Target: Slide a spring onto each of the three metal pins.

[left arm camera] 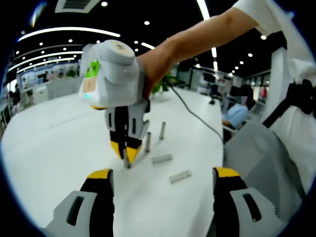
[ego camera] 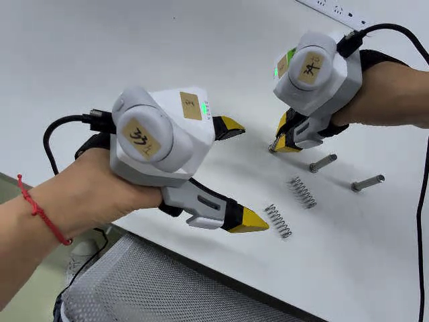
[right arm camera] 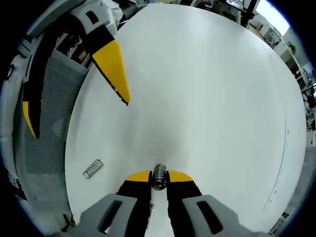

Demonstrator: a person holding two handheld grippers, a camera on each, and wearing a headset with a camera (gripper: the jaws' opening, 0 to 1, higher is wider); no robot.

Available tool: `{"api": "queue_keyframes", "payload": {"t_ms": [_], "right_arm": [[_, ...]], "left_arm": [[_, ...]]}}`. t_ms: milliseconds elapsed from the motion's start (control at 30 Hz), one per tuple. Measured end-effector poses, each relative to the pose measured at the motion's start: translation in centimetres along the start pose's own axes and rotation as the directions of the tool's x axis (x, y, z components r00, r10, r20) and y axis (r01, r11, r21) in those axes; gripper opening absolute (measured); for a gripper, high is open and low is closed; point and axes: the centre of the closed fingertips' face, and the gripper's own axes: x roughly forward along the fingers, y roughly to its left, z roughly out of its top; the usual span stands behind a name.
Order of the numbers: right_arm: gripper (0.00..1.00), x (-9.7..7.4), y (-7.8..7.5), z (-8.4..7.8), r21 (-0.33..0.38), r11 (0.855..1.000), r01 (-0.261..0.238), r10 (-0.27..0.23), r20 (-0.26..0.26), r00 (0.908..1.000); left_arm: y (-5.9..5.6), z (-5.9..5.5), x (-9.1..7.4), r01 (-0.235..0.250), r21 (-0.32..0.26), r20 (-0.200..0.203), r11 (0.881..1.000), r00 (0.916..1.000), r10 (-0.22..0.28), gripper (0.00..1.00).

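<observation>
**Left gripper** (ego camera: pixel 241 174): located at centre left of the head view. The jaws are spread wide and nothing is held between them.

**Right gripper** (ego camera: pixel 276 146): located at upper right of the head view, with its tips lowered to the white table (ego camera: pixel 167 54). The jaws are closed on a gripped spring (right arm camera: pixel 159 173), which is seen at bottom centre of the right gripper view. Whether a pin sits inside that spring cannot be told.

**First pin** (ego camera: pixel 323 162), **second pin** (ego camera: pixel 368 182): both are laid flat on the table at right of centre, apart from each other and to the lower right of the right gripper's tips.

**First loose spring** (ego camera: pixel 302 191), **second loose spring** (ego camera: pixel 277 221): both are laid on the table below the pins, near each other but not touching. The second is found just right of the left gripper's lower yellow tip.

**Mesh chair back** (ego camera: pixel 167 288): seen along the bottom edge of the head view, below the table's edge.
</observation>
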Motion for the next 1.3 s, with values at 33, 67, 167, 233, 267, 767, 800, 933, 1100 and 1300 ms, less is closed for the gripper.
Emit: {"api": "queue_keyframes", "payload": {"t_ms": [33, 67, 167, 233, 267, 767, 800, 933, 1100, 1300], "right_arm": [[0.12, 0.0, 0.0, 0.0, 0.0, 1.0, 0.0, 0.0, 0.0, 1.0], [0.13, 0.0, 0.0, 0.0, 0.0, 1.0, 0.0, 0.0, 0.001, 1.0], [0.13, 0.0, 0.2, 0.1, 0.001, 1.0, 0.001, -0.001, 0.003, 1.0], [0.13, 0.0, 0.2, 0.0, 0.003, 1.0, 0.001, -0.001, 0.004, 1.0], [0.13, 0.0, 0.2, 0.0, 0.003, 1.0, 0.001, -0.001, 0.005, 1.0], [0.22, -1.7, 0.2, 0.6, 0.029, 0.999, 0.026, -0.029, 0.088, 0.9957], [0.23, -2.0, 0.3, 0.7, 0.034, 0.999, 0.027, -0.03, 0.104, 0.9941], [0.28, -3.8, 0.4, 1.2, 0.069, 0.997, 0.044, -0.056, 0.174, 0.9832], [0.36, -5.8, 1.0, 1.4, 0.098, 0.994, 0.056, -0.079, 0.249, 0.9652], [0.44, -8.2, 1.6, 1.1, 0.148, 0.987, 0.066, -0.113, 0.34, 0.9335]], "left_arm": [[0.0, 0.0, 0.0, 0.0, 0.0, 0.0, 1.0, 1.0, 0.0, 0.83], [0.0, 0.0, 0.0, 0.0, 0.0, 0.0, 1.0, 1.0, 0.0, 0.83], [0.0, 0.0, 0.0, 0.001, 0.001, -0.002, 1.0, 1.0, -0.001, 0.83], [-0.1, 0.0, 0.0, 0.001, 0.002, -0.002, 1.0, 1.0, -0.001, 0.83], [-0.1, 0.0, 0.0, 0.0, 0.002, -0.003, 1.0, 1.0, 0.0, 0.83], [-0.1, 0.1, -0.4, -0.005, 0.016, -0.021, 1.0, 0.9998, 0.006, 0.83], [-0.2, 0.1, -0.4, -0.005, 0.017, -0.023, 1.0, 0.9997, 0.006, 0.83], [-0.3, 0.2, -0.4, -0.001, 0.026, -0.036, 1.0, 0.9993, 0.002, 0.84], [-0.5, 0.2, -0.5, 0.006, 0.041, -0.052, 0.999, 0.9986, -0.004, 0.83], [-0.5, 0.4, -0.7, 0.009, 0.055, -0.067, 0.998, 0.9977, -0.005, 0.83]]}}
